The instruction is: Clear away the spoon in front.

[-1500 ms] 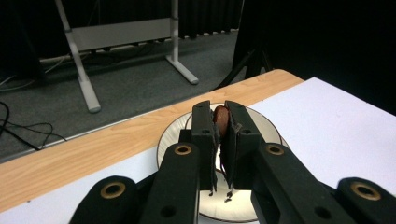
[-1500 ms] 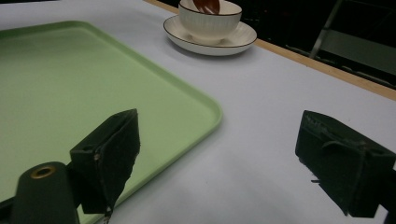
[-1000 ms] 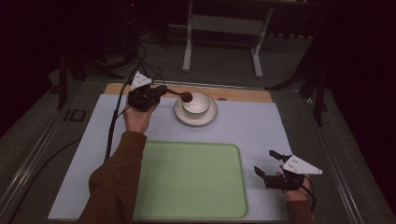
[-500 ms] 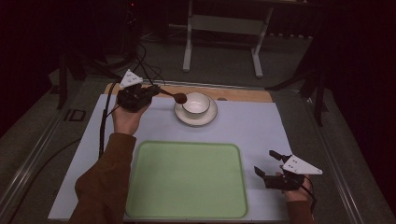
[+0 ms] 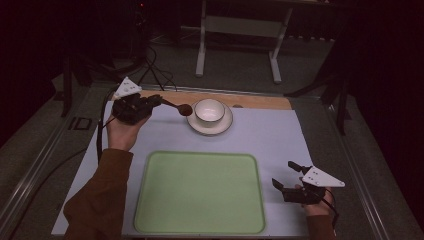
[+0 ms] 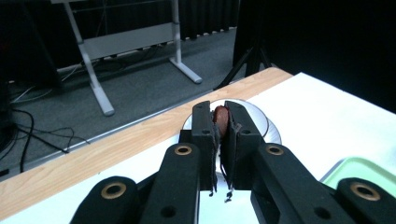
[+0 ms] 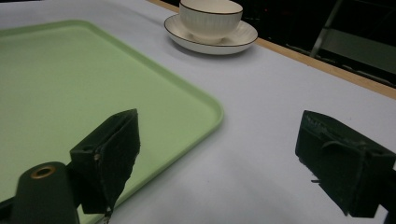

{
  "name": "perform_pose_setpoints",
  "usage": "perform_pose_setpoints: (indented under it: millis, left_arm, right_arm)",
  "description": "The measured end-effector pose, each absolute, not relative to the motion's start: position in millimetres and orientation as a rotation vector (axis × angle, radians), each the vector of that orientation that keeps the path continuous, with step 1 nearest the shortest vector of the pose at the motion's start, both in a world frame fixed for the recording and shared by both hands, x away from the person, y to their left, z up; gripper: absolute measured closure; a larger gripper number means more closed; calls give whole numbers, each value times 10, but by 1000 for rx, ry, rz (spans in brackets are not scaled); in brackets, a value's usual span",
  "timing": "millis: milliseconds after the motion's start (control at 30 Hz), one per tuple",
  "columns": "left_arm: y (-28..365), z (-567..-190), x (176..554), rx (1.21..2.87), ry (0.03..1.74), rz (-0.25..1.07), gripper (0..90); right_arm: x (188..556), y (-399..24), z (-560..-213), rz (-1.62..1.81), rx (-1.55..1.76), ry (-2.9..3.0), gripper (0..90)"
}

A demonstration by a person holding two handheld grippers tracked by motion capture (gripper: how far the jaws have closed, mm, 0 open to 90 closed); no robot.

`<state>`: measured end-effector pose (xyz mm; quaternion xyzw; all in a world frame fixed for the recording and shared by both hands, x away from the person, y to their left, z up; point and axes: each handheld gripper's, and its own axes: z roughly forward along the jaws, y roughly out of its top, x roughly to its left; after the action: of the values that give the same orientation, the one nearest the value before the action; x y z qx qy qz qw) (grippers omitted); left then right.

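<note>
1. Since the earlier high-view frames, the left tool (image 5: 159, 103) had drawn back from the cup (image 5: 209, 110) toward the left and lifted slightly, carrying the brown spoon (image 5: 177, 107) with it, so that the spoon's bowl hung just left of the saucer (image 5: 210, 126) rather than over it.
2. Meanwhile the right tool (image 5: 287, 175) had stayed where it was, near the right front corner of the white mat (image 5: 280, 135), beside the green tray (image 5: 200, 192).
3. From above, the left tool's jaws were closed on the spoon's handle, with the bowl end sticking out to the right.
4. The left tool's own view showed what the high view could not: the two black jaws pressed nearly together, a sliver of the brown spoon (image 6: 221, 122) pinched between the pads, and the saucer (image 6: 266, 128) just beyond.
5. That view also took in the wooden strip of the tabletop (image 6: 116, 149) and a white metal frame (image 6: 130, 42) on the floor behind.
6. The right tool's own view (image 7: 212, 163) showed its jaws spread wide with nothing between them, the mat bare below.
7. It gave a low side look at the ribbed white cup (image 7: 211, 16) standing upright on its saucer (image 7: 233, 39), and at the tray's rounded corner (image 7: 205, 105).
8. No readable writing or brand appeared on anything.
</note>
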<state>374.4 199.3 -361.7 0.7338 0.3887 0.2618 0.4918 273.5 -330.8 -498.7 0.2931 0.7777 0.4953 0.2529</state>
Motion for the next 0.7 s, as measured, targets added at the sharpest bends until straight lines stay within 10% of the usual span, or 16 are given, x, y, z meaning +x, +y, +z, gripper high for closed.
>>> perform_pose_setpoints:
  millis: [700]
  left_arm:
    - [2349,-3695,3415,1854,999,609,835]
  right_arm:
    - [2726,-3300,-4986,1345,800,2118,137]
